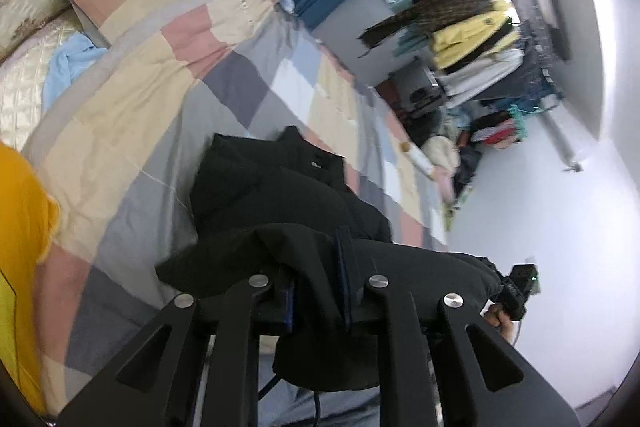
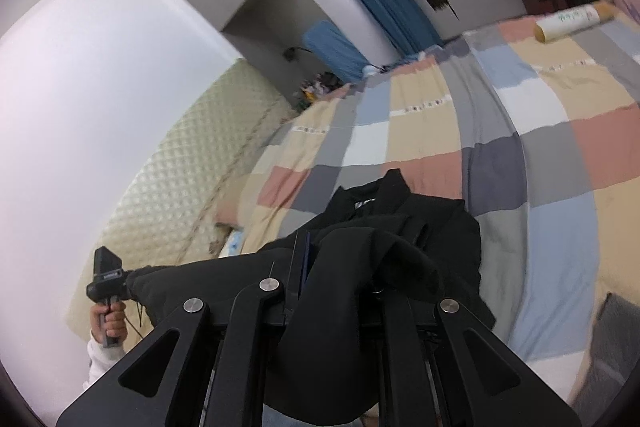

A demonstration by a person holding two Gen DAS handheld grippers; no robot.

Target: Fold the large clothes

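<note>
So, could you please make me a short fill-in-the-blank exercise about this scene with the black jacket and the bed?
1. The jacket that both grippers lift is ____ in colour.
2. It hangs above a bed with a ____ cover of pink, grey, beige and blue squares.
3. The right gripper is ____ on the jacket's fabric.
4. Near the far edge of the bed lies a ____ tube.

Missing words: black; checked; shut; cardboard

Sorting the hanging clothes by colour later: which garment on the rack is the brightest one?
The yellow top in the middle of the rack. Its neighbours are dark, brown-patterned or white, so it alone stands out as bright yellow.
</note>
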